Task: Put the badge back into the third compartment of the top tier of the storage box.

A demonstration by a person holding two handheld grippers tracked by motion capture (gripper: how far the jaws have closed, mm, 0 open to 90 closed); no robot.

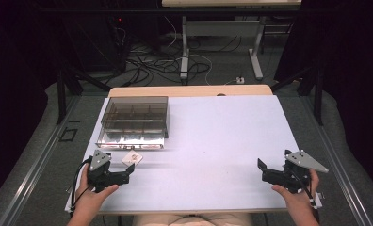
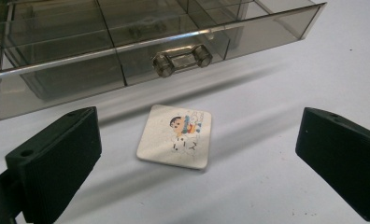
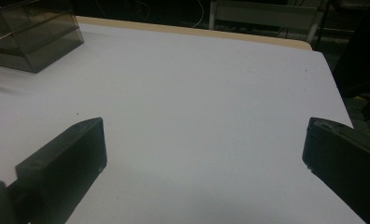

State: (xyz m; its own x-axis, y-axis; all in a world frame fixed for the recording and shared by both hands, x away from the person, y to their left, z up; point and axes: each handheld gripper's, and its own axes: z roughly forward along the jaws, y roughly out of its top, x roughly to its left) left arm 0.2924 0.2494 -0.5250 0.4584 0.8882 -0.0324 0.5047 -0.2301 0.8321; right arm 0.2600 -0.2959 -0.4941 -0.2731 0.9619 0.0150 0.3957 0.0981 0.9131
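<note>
A small white square card (image 2: 175,136) with a cartoon figure lies flat on the white table, just in front of a smoky clear plastic drawer box (image 2: 127,42). In the high view the card (image 1: 132,158) sits below the box (image 1: 135,121). My left gripper (image 1: 126,173) is open, its jaws spread wide with the card on the table between and ahead of them, not touching it. My right gripper (image 1: 262,168) is open at the table's right front, jaws wide over bare tabletop.
The drawer box has a knob handle (image 2: 182,59) on its front and several inner compartments. The white table (image 1: 222,136) has edges close behind both hands. Cables and desk legs (image 1: 184,56) lie on the floor beyond the far edge.
</note>
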